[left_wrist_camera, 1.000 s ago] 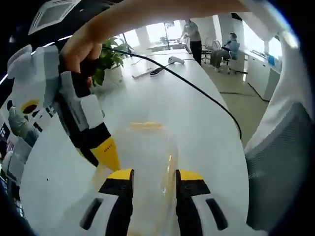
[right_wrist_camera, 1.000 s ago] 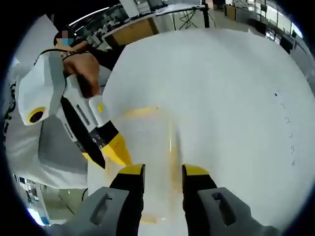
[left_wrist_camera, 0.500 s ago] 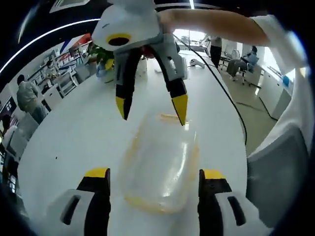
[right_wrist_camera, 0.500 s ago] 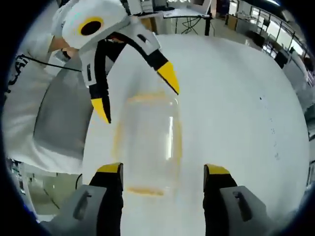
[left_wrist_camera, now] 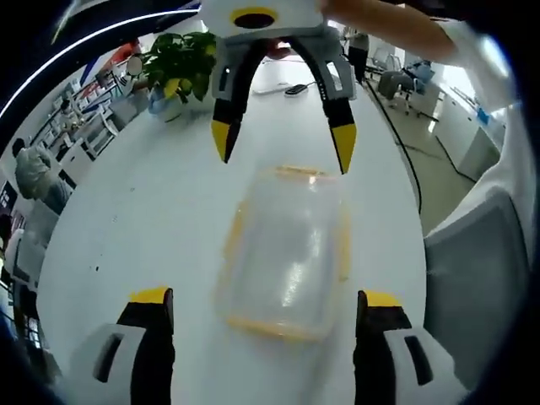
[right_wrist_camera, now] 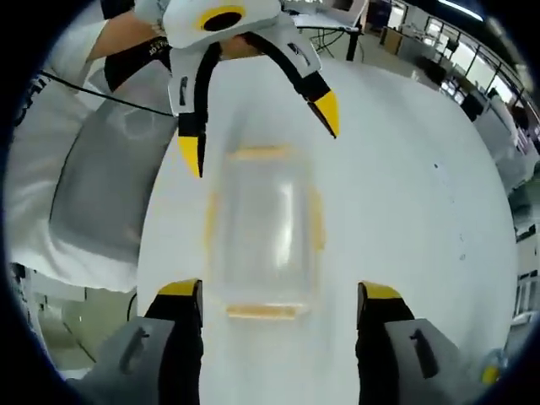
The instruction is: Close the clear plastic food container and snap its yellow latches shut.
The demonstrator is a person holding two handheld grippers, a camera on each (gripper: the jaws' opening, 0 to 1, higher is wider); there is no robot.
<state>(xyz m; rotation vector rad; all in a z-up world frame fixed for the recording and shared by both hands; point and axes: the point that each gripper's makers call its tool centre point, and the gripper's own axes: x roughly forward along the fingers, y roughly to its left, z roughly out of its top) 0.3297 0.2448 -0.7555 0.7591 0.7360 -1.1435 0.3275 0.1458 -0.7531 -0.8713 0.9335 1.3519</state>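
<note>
Both grippers had pulled back from the box (left_wrist_camera: 285, 253) since a second ago, when their jaws were close together right at it. Half a second ago the jaws were already apart, and now they were a bit farther from it.

In the left gripper view, the left gripper (left_wrist_camera: 263, 302) had its jaws wide open at the bottom of the frame, one on each side of the box and not touching it. The box sat in the middle of the frame on the white table (left_wrist_camera: 143, 211), with its lid on and yellow latches (left_wrist_camera: 272, 326) along its edges. The right gripper (left_wrist_camera: 283, 145) came down from the top of the frame with its yellow tips spread wide, just beyond the far end of the box. A plant (left_wrist_camera: 179, 66) stood on the table at the upper left.

In the right gripper view, the box (right_wrist_camera: 263, 228) lay in the middle of the frame, a little blurred. The right gripper (right_wrist_camera: 278, 295) was open at the bottom, clear of the box. The left gripper (right_wrist_camera: 260, 135) came in from the top, also open, near the far end. A white sleeve (right_wrist_camera: 51, 169) showed at the left.
</note>
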